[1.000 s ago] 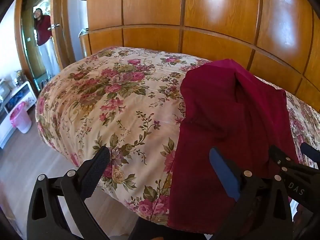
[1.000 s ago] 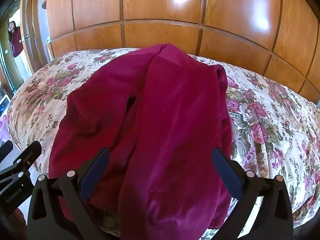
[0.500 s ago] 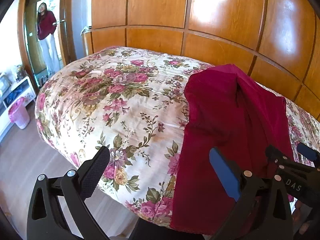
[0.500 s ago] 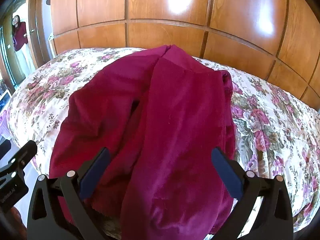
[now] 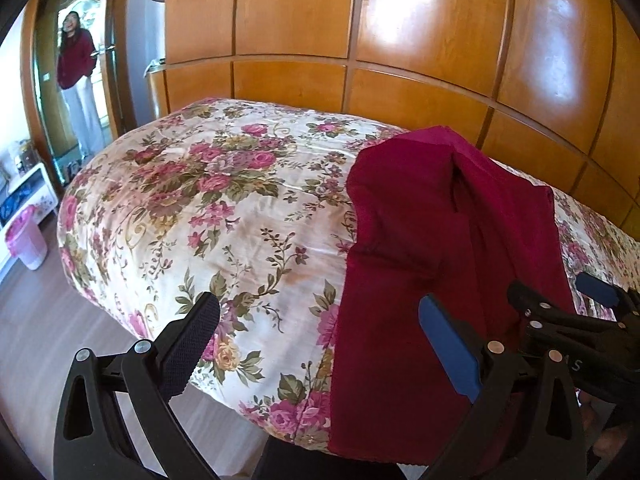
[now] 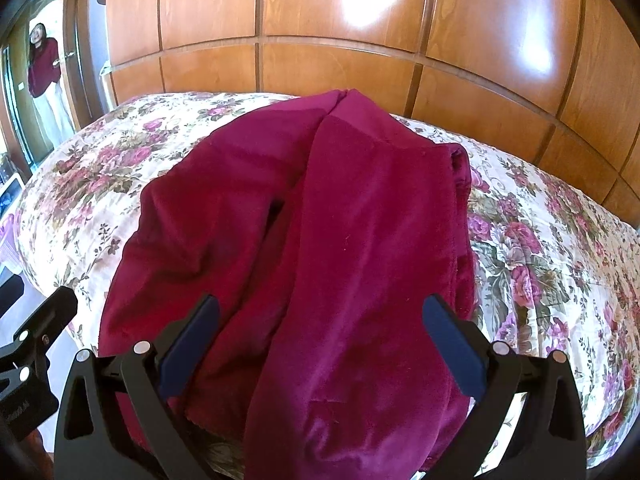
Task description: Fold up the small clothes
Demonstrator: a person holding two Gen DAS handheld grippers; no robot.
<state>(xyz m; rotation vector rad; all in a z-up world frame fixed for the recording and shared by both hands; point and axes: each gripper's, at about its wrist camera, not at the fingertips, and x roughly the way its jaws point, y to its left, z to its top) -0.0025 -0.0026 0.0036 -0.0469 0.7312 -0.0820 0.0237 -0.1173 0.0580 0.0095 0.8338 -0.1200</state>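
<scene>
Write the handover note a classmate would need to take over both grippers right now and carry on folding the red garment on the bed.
Left gripper: open, holding nothing, over the bed's near edge beside the garment.
Right gripper: open, holding nothing, above the garment's near end.
Red garment: lies lengthwise on the floral quilt, rumpled, one side lapped over the middle, near end hanging off the edge.
Done: no neat fold visible.
Left: grasp, flatten, fold.
</scene>
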